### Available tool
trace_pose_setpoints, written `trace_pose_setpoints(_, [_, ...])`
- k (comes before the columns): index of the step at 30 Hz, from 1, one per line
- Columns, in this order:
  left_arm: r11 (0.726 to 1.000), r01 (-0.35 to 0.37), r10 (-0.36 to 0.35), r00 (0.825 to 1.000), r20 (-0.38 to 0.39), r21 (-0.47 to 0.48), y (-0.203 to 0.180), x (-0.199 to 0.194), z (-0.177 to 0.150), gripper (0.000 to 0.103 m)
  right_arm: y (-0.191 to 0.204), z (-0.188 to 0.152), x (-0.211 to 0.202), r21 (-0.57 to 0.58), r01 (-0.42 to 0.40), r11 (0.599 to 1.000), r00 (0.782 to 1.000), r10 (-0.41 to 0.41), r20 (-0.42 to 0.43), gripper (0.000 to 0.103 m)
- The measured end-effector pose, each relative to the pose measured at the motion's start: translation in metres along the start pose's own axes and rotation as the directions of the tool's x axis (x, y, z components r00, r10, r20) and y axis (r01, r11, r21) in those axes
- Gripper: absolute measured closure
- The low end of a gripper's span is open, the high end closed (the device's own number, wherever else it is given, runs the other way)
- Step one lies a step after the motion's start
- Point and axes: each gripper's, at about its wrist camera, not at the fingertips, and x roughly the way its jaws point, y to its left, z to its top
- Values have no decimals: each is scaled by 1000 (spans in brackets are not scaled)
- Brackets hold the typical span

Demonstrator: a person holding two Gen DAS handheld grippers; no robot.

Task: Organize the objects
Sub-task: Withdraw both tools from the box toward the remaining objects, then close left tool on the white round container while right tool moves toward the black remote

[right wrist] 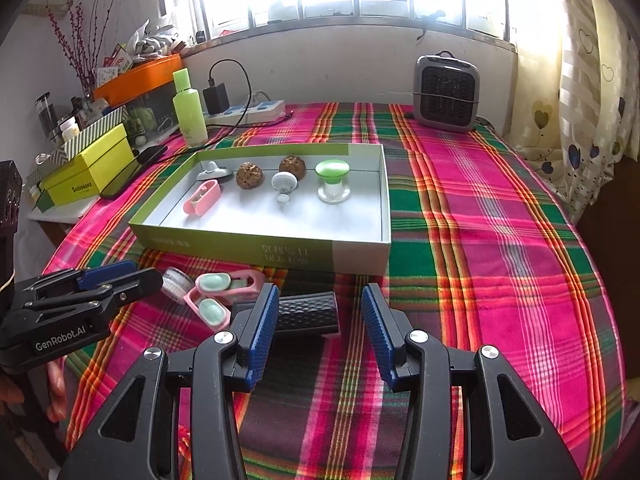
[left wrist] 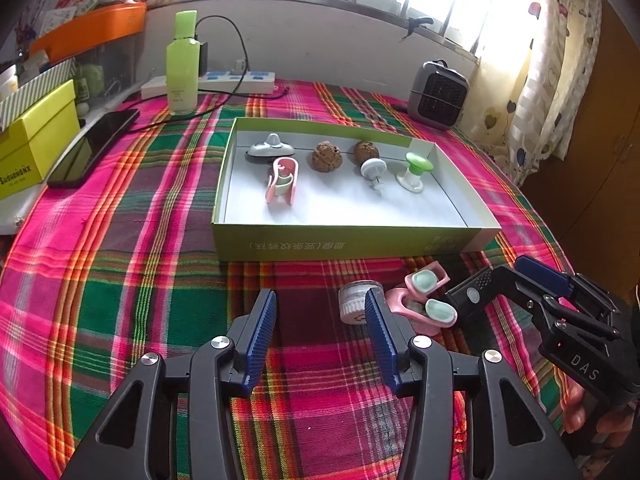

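A shallow green box [left wrist: 344, 240] [right wrist: 240, 248] with a white floor holds a pink clip [left wrist: 282, 182], two brown walnuts [left wrist: 326, 156], a grey holder, a white hook and a green-topped piece [left wrist: 416, 170]. In front of the box, on the plaid cloth, lie a small white jar [left wrist: 354, 306] [right wrist: 176, 280], two pink clips with mint pads [left wrist: 424, 300] [right wrist: 216, 296] and a black textured block [left wrist: 472, 294] [right wrist: 310, 314]. My left gripper [left wrist: 320, 320] [right wrist: 148, 274] is open and empty, with the jar just outside its right finger. My right gripper [right wrist: 318, 308] [left wrist: 510, 276] is open, and the black block lies between its fingertips untouched.
A green bottle [left wrist: 183, 64], a power strip [left wrist: 224, 82] with a charger cable, a dark phone [left wrist: 94, 148] and a yellow box [left wrist: 38, 144] stand at the back left. A grey heater [right wrist: 446, 92] is at the back right. Curtains hang on the right.
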Motion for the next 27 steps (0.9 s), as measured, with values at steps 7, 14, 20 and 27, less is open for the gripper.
trace_pose_setpoints(7, [1000, 16, -16, 1000, -5, 4, -2, 2, 1, 58, -3, -4, 2, 10, -11, 1000, 1000, 11, -13, 58])
trace_pose_setpoints(14, [999, 25, -24, 1000, -17, 43, -12, 7, 0, 57, -7, -5, 2, 25, -17, 1000, 1000, 17, -19, 58])
trace_pose_setpoints(20, [998, 33, -32, 999, -30, 47, -14, 14, 2, 57, -7, -6, 2, 23, -19, 1000, 1000, 19, -19, 58])
trace_pose_setpoints(27, [999, 51, -50, 998, -40, 16, -8, 18, 2, 57, -5, -6, 4, 21, -21, 1000, 999, 21, -24, 58])
